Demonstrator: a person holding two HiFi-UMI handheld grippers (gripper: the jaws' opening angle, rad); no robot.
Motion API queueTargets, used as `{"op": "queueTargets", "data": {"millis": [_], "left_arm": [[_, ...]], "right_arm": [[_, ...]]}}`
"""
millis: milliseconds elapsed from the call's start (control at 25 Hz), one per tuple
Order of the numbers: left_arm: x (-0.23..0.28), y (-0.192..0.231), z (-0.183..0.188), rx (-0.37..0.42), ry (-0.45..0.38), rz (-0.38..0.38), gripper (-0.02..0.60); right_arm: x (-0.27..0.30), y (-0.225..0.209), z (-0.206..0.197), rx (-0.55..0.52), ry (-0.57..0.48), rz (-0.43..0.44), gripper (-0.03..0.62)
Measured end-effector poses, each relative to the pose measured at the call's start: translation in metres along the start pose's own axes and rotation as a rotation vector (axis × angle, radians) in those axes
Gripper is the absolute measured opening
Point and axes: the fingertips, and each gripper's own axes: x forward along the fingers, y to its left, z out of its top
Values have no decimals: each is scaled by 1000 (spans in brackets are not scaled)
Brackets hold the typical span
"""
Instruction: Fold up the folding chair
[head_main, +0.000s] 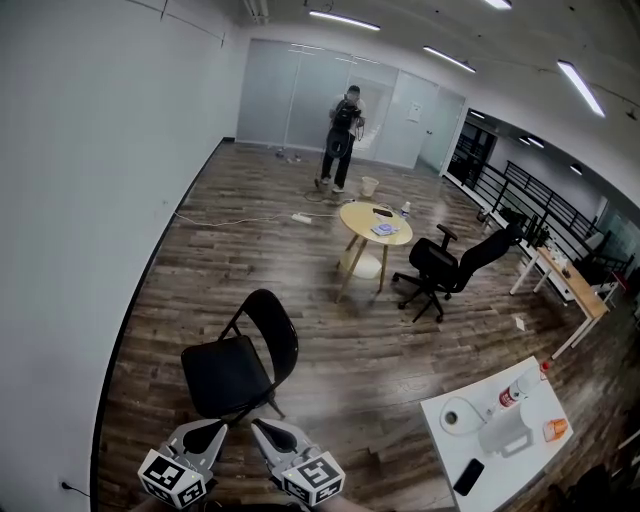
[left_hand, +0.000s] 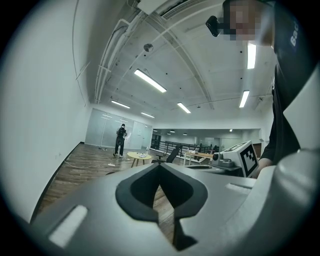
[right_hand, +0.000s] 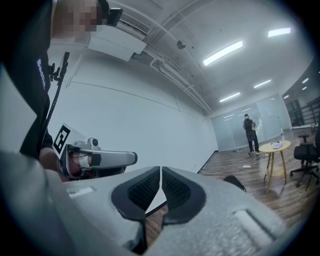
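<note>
The black folding chair stands unfolded on the wooden floor, just ahead of us. We hold our left gripper and right gripper near its seat, both jaws pressed together and empty. Beyond it are an office chair and a person.

Black folding chair just before left claw and right claw; round wooden desk well behind, black office chair seemingly just right of it.
</note>
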Motion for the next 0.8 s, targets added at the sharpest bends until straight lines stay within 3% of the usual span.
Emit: {"op": "queueTargets", "data": {"millis": [560, 800], "left_arm": [[31, -1, -11, 8, 8, 115, -5], [35, 23, -10, 24, 7, 149, -4]], "right_arm": [[-15, -39, -10, 20, 32, 94, 31], [-4, -52, -14, 22, 56, 101, 35]]}}
